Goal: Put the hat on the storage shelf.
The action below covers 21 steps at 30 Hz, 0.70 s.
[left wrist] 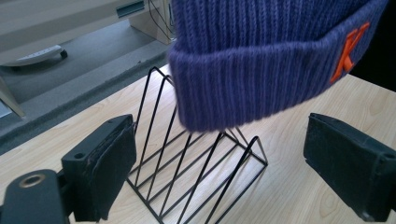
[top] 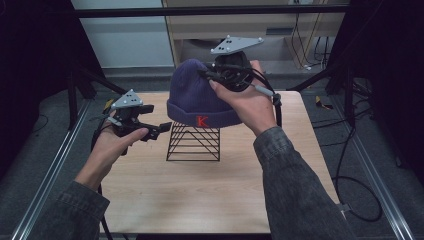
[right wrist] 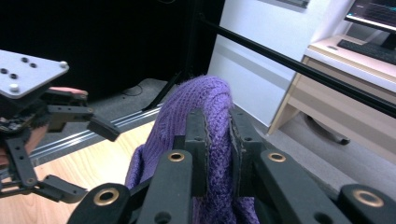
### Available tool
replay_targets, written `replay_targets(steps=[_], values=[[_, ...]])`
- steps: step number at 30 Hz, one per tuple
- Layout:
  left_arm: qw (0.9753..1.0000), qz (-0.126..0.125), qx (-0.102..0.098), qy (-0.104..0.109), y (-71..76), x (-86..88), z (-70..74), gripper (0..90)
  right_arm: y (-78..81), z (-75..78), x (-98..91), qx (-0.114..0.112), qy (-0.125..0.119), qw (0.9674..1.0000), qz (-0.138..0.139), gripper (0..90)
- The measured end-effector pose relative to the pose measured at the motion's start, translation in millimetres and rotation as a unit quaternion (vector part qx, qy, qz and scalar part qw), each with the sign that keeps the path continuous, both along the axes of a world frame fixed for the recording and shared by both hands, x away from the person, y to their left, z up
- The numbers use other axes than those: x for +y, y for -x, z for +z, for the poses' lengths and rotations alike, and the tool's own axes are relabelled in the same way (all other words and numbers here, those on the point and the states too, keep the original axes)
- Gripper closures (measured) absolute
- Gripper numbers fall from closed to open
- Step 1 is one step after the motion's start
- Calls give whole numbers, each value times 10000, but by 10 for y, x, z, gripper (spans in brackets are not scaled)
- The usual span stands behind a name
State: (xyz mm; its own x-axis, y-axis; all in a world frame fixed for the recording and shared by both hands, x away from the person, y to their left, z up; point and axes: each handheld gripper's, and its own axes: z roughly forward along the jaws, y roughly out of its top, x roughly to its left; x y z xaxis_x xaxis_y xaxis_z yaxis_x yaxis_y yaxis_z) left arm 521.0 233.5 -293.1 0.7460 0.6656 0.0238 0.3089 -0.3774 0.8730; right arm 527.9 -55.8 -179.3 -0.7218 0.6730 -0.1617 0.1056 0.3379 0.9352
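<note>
Currently: purple beanie (top: 202, 92) pinched at its crown by right tongs (right wrist: 217, 140), hanging above wire rack (top: 194, 142) on table (top: 210, 195); left tongs (left wrist: 219, 158) released. Lower squarely, cuff spread.

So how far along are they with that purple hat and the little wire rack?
Done: the right gripper has the hat pinched by its top, jaws shut on the knit. In hand: the hat hangs over the wire rack, its brim at the rack's top; whether it touches, I cannot tell. The left gripper waits open beside the rack, holding nothing. Left: probably either settling the hat on the rack or carrying it off.
</note>
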Motion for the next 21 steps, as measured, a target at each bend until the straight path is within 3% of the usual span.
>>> replay_targets(steps=[21], values=[[9997,-165,71,167,-14,-45,-55,47,81,-10,177,13,-38,9995,310,799]])
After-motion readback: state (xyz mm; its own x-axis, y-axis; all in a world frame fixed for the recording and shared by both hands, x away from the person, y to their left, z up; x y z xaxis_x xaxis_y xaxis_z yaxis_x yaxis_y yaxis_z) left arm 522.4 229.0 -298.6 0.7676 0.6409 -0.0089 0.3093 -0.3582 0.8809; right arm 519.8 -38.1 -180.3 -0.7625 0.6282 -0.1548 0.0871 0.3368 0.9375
